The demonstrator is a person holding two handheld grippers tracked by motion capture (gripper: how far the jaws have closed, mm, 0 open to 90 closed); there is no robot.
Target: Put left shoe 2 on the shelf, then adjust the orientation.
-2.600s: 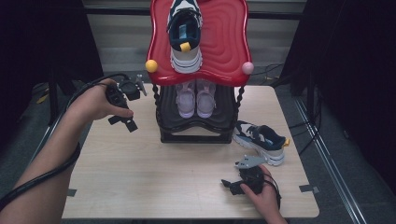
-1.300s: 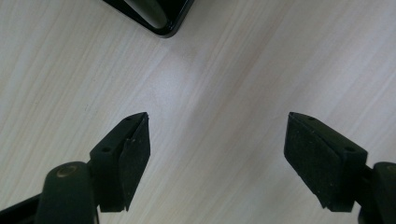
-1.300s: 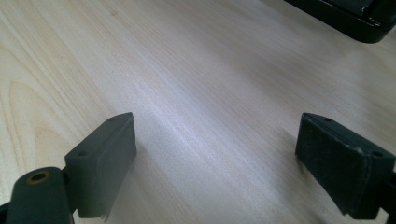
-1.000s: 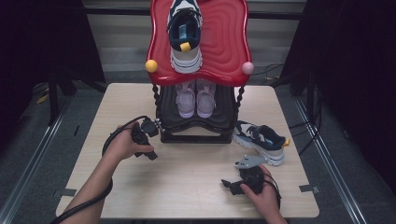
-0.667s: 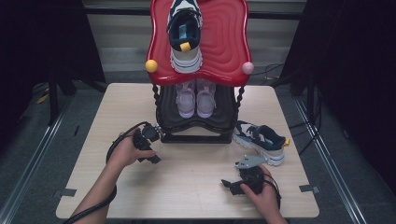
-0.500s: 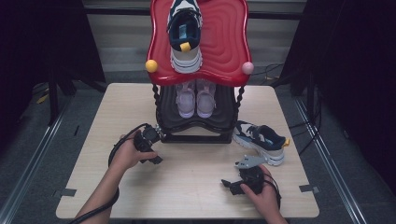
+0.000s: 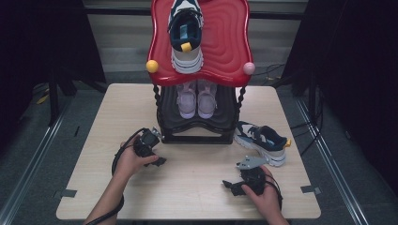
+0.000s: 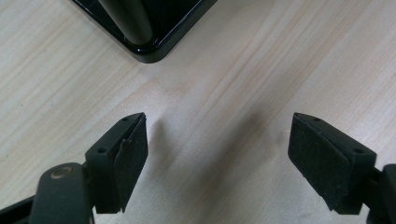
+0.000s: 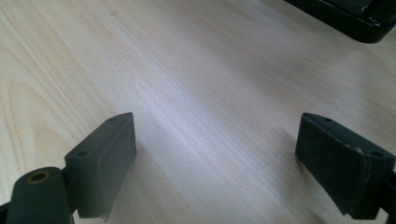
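- The surface [image 7: 197, 187] carries a two-tier shoe rack [image 7: 197, 126]; one navy sneaker [image 7: 261, 141] lies loose beside its right foot.
- Left gripper [image 8: 217, 156], jaws wide and empty, has just been opening by the rack's left corner.
- Right gripper [image 9: 217, 161], jaws wide and empty, is nearest the sneaker: approach low and pinch its collar.

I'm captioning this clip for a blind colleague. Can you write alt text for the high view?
A person's two hands each rest a black claw on a light wooden table, the left claw beside a black two-tier shoe stand, the right claw near the front edge. A navy-and-white sneaker sits on the stand's red top; its mate lies on the table, and pale lilac shoes sit on the lower shelf.
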